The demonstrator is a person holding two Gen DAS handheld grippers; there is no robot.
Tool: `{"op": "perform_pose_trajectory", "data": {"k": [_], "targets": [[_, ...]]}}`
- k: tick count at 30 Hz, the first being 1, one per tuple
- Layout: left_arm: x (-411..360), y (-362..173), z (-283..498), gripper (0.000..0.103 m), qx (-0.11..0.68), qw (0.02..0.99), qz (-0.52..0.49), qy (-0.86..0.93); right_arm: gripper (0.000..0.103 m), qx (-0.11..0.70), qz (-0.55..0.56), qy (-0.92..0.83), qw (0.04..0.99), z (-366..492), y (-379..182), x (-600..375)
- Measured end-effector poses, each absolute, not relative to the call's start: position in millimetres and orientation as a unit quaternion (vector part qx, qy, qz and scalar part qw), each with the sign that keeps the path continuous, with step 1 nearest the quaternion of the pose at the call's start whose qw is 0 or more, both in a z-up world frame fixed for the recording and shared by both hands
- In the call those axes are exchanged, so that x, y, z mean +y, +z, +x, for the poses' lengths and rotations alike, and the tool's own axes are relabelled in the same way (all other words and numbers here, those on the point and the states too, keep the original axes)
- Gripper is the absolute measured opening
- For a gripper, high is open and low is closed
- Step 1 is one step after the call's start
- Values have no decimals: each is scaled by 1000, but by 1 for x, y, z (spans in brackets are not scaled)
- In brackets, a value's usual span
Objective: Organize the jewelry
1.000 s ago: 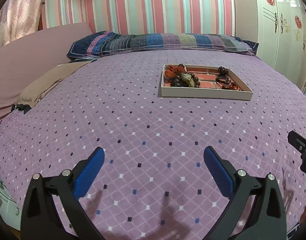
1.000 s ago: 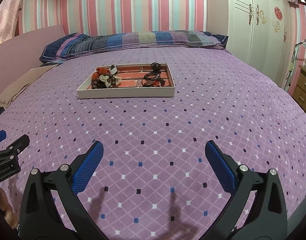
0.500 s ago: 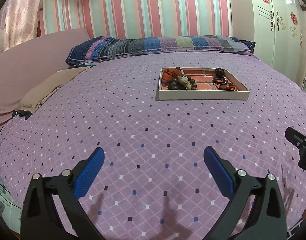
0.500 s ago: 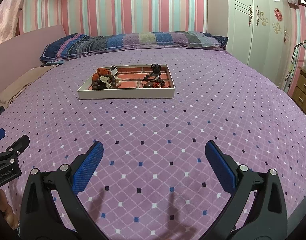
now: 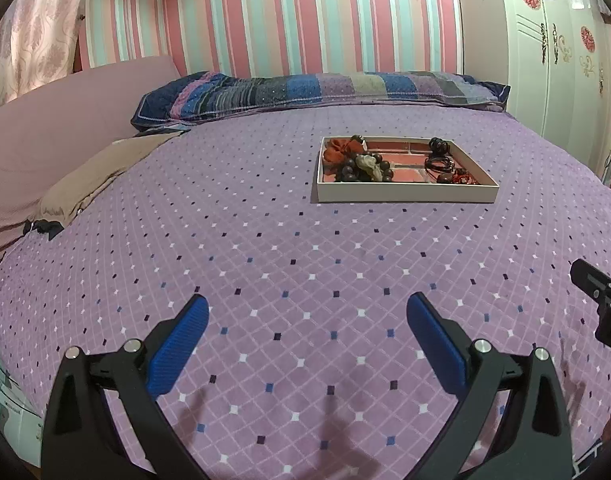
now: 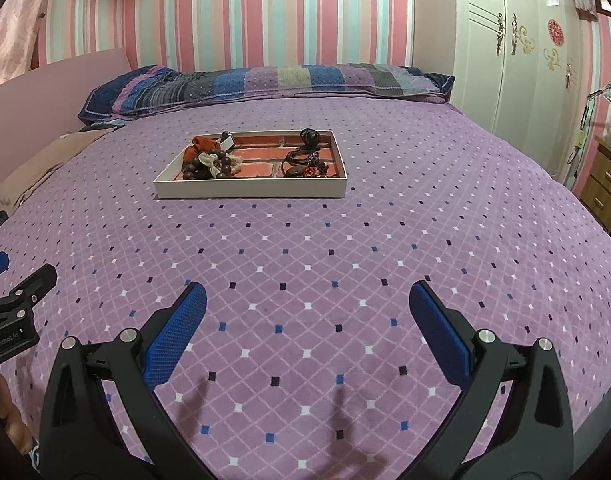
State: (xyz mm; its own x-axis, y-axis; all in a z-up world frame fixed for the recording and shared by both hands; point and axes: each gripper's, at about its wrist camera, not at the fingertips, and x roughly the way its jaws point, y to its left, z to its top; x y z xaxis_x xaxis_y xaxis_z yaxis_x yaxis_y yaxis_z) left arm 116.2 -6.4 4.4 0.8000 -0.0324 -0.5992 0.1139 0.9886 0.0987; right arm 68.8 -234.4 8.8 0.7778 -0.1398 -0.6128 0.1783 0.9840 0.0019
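Both wrist views have lifted and levelled a little since a second ago, so the tray sits lower in frame with more striped wall above it; nothing on the bed has shifted. The purple diamond-patterned bedspread (image 5: 265,264) serves as the work surface. On it, well ahead of both tools, lies the shallow white tray (image 6: 249,190), likely set there so either side can reach it. Inside, a cluster of brown bead bracelets with a rust-red fabric piece (image 6: 203,158) fills its left end and dark cords with red beads (image 6: 305,158) its right. The left gripper (image 5: 307,322) and right gripper (image 6: 307,314) hover low, jaws spread wide, holding nothing.
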Motion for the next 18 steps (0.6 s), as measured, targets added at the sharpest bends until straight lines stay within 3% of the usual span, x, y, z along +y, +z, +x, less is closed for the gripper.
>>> {"op": "perform_pose_trajectory", "data": {"k": [18], "targets": [[-4, 7, 120, 97, 316, 946, 60, -37, 99, 321, 32, -86, 942, 68, 8, -239]]}}
